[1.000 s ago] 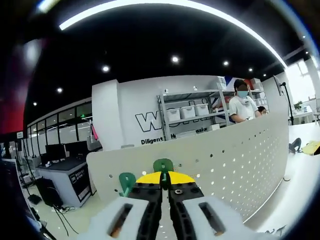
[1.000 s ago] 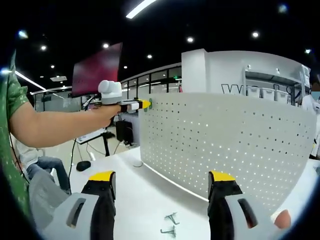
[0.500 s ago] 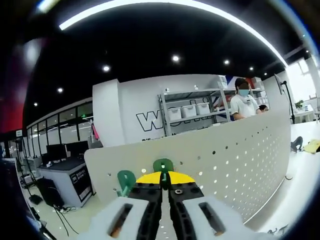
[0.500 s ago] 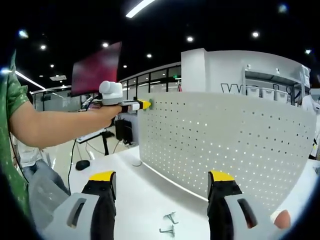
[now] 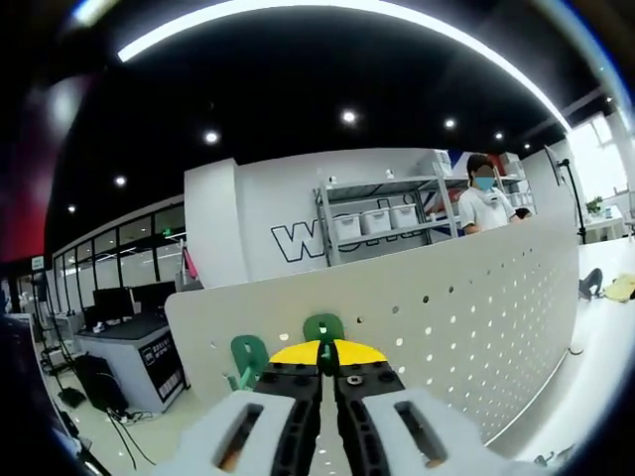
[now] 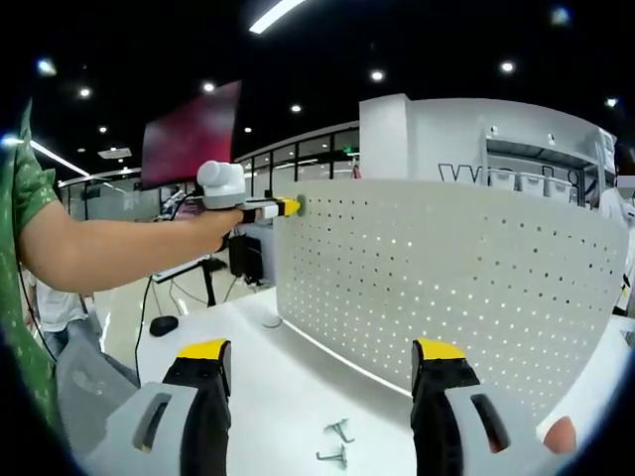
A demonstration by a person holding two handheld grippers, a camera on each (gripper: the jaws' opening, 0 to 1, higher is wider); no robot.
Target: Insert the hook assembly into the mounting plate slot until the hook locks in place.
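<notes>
The white perforated mounting plate (image 6: 446, 288) stands upright on a white table. In the left gripper view the plate's top edge (image 5: 397, 288) runs across just ahead of my jaws. My left gripper (image 5: 326, 349) is shut on a green hook (image 5: 323, 328), pressed against the plate near its upper left corner. A second green hook (image 5: 248, 352) sits on the plate to the left of it. In the right gripper view the left gripper (image 6: 288, 206) touches that same corner, held by a person's arm (image 6: 119, 253). My right gripper (image 6: 317, 362) is open above the table with nothing between its jaws.
Two loose metal hooks (image 6: 335, 444) lie on the white table (image 6: 288, 397) in front of the plate. A person (image 5: 484, 203) stands behind the plate near shelving. Desks and monitors (image 5: 124, 302) stand at the far left.
The left gripper view has shifted slightly; the plate's edge sits a little higher and the second hook a little further left. The right gripper has not moved.
</notes>
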